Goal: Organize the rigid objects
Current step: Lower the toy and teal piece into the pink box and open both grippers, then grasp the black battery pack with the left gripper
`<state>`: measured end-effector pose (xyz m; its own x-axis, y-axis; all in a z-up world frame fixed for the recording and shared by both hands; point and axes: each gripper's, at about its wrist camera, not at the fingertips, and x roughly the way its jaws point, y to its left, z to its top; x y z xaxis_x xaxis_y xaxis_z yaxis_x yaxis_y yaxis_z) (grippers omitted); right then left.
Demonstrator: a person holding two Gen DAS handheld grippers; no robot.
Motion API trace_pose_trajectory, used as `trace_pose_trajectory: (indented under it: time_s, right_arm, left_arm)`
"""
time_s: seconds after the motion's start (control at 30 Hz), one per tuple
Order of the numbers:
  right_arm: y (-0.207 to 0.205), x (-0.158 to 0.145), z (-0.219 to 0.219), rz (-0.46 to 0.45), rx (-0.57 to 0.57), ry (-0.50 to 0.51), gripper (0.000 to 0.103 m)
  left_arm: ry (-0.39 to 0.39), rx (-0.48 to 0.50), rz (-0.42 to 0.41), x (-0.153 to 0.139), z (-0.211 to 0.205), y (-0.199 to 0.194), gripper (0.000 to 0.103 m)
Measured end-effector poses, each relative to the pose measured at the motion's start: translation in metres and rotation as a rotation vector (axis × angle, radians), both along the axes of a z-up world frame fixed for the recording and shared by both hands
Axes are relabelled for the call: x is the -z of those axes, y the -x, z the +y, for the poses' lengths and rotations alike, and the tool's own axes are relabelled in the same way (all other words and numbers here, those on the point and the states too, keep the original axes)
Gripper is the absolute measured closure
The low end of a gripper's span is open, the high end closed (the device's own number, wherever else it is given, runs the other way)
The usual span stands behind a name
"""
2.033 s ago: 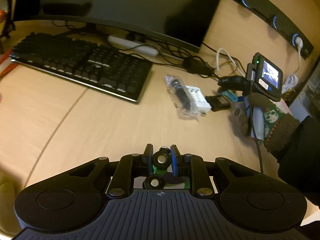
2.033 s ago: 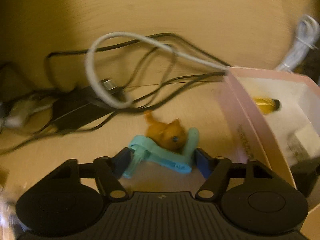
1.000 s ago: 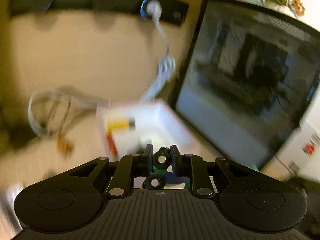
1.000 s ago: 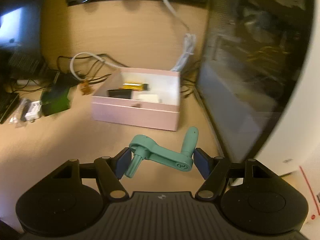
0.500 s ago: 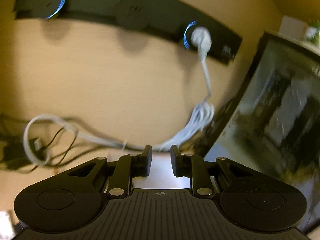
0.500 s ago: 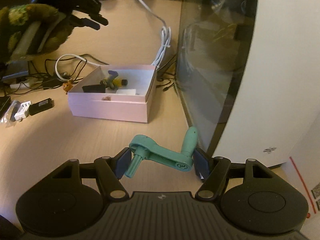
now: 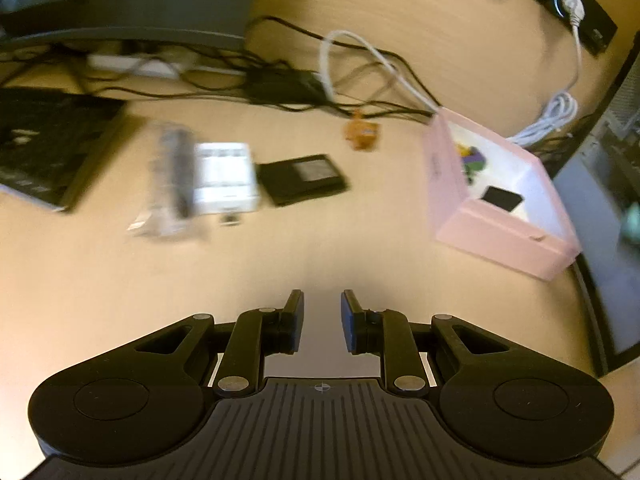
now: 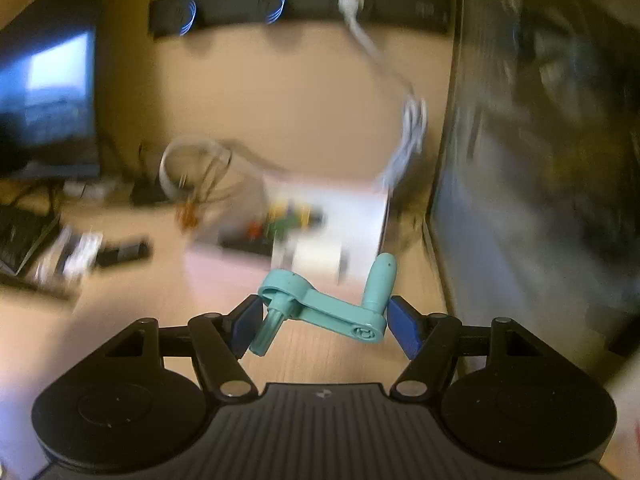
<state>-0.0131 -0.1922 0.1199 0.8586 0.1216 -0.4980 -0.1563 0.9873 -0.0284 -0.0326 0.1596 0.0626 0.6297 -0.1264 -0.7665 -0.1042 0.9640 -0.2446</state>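
Note:
In the right wrist view my right gripper is shut on a teal crank handle, which spans its blue pads and hangs above the desk just in front of the pink box. The box is blurred here. In the left wrist view my left gripper hovers over bare desk, its jaws drawn close with nothing between them. The pink box stands ahead to its right and holds a purple and green piece and a black piece.
On the desk lie an orange toy, a flat black device, a white charger and a clear bag. A keyboard is at the left. Tangled cables run behind. A glass-sided case stands right of the box.
The left view swung from the wall sockets down to the desk; the small black piece between its jaws a second ago is gone. The right gripper carried the crank closer to the box.

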Motion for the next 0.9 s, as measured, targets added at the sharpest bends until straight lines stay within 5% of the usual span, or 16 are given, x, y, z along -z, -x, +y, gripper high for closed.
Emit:
trace_pose_trajectory:
  time_s: [0.13, 0.3, 0.4, 0.63, 0.77, 0.9]
  right_arm:
    - [-0.048, -0.024, -0.002, -0.105, 0.015, -0.070, 0.034]
    - [-0.094, -0.002, 0.007, 0.036, 0.073, -0.096, 0.028]
    - [-0.074, 0.015, 0.016, 0.060, 0.030, -0.102, 0.028]
    - [-0.003, 0.049, 0.058, 0.034, -0.098, 0.153, 0.027]
    - [0.029, 0.058, 0.075, 0.046, -0.159, 0.212, 0.027]
    - [0.044, 0.061, 0.079, 0.095, -0.140, 0.196, 0.027]
  left_arm:
    - [-0.005, -0.027, -0.039, -0.004, 0.019, 0.025, 0.081]
    - [-0.013, -0.064, -0.030, -0.003, 0.037, 0.037, 0.081]
    - [-0.025, -0.068, -0.014, 0.002, 0.046, 0.040, 0.081]
    - [-0.098, 0.059, -0.006, 0.013, 0.037, 0.017, 0.081]
    - [-0.112, 0.146, -0.028, 0.011, 0.024, -0.008, 0.081]
    - [-0.251, 0.279, -0.112, -0.004, 0.013, -0.043, 0.080]
